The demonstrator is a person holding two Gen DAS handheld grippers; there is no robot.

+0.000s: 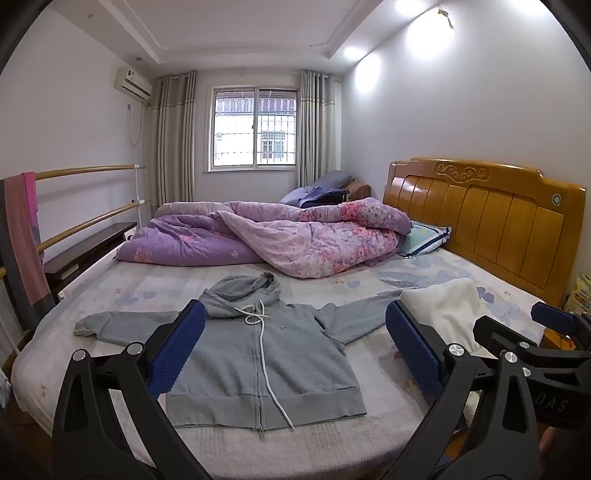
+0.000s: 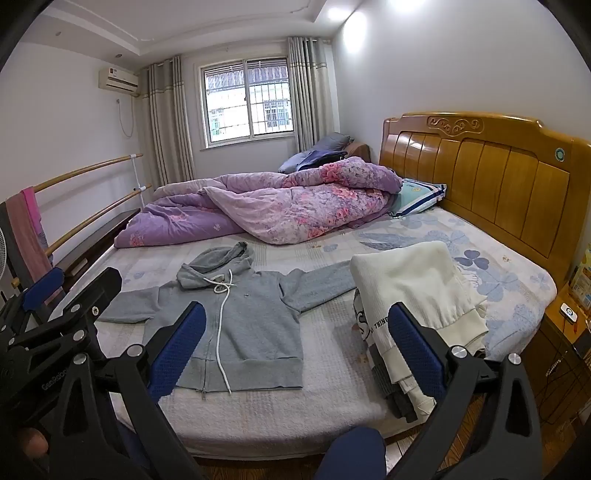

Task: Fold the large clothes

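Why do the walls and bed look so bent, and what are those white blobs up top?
In both wrist views a fisheye lens bows the bed edge and headboard and leaves dark corners. In the left wrist view, the blobs are lamp glare blown out on the wall; the right wrist view cuts them at the top. The grey hoodie stays sharp and evenly lit in both.

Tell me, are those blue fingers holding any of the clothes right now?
No, nothing is held. The left gripper and right gripper are both wide open above the bed, short of the grey hoodie, which lies flat and untouched.
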